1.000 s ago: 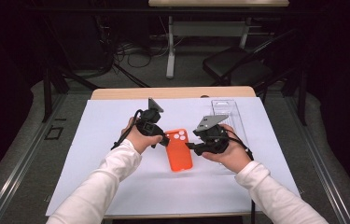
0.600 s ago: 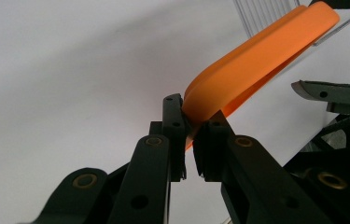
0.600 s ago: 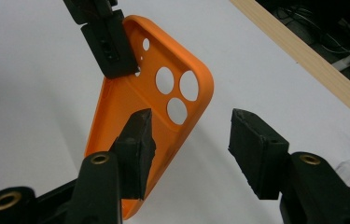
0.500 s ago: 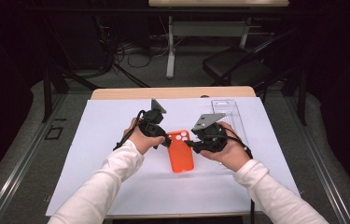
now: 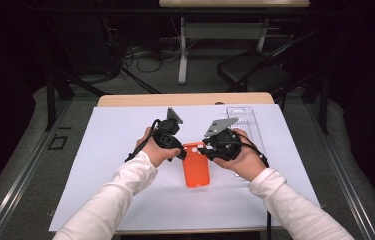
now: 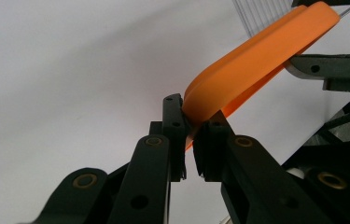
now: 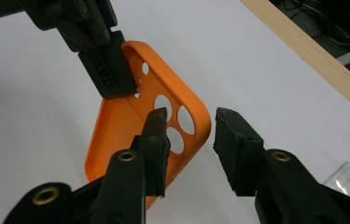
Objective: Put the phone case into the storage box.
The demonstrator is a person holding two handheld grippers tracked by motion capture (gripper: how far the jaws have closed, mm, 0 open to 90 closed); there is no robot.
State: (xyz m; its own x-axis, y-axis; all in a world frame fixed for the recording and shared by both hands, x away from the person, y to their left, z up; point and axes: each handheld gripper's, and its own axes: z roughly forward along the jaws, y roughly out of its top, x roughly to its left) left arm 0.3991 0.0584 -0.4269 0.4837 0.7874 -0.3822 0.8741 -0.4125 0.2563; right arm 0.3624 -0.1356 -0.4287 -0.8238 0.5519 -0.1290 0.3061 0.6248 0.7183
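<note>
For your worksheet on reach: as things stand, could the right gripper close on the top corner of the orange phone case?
Probably yes. The right gripper straddles the orange phone case rim, jaws closing but pads not yet pressing. The left gripper pinches another edge; nothing blocks the corner.

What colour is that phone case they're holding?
Orange; the phone case shows best in the right gripper view.

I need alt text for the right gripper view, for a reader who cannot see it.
An orange phone case is lifted over a white table cover. The left tool pinches its edge, while the right tool, jaws just closing, straddles its camera-hole corner without pressing yet.
</note>
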